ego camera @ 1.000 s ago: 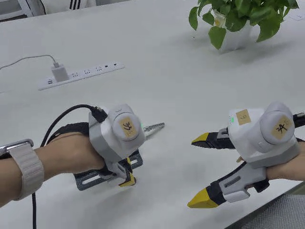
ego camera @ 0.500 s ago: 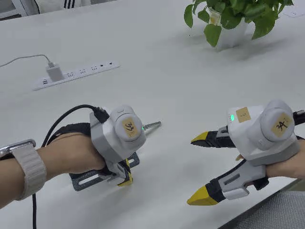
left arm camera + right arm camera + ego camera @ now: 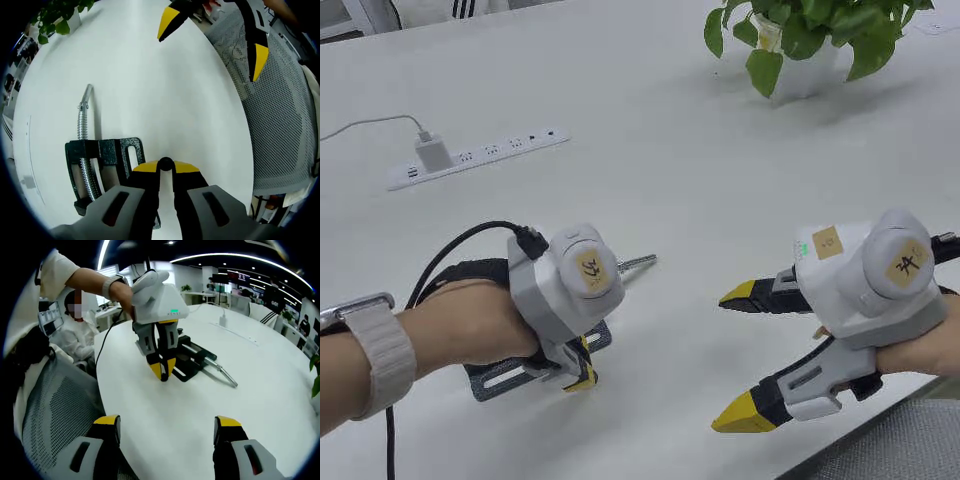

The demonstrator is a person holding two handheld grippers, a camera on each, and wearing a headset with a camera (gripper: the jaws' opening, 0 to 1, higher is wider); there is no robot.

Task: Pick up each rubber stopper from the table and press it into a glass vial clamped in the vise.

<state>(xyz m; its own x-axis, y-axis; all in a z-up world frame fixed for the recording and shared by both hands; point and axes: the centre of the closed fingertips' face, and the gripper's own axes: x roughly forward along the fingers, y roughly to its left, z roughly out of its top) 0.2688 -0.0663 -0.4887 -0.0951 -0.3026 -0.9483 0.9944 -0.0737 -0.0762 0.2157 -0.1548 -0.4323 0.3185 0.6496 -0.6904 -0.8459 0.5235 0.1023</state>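
My left gripper (image 3: 165,169) is pinched shut on a small dark round rubber stopper (image 3: 165,163). The black metal vise (image 3: 107,155) lies just left of those tips, its screw (image 3: 82,125) running far-right, so this hand is the nearer. My right gripper (image 3: 723,360) hangs wide open, empty.

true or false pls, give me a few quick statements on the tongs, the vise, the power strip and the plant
1. The right tongs are open. True.
2. The left tongs are spread wide. False: their yellow tips meet, next to the black vise.
3. A charger is plugged into the power strip. True.
4. The potted plant sits between the two tongs. False: the plant stands far beyond them.
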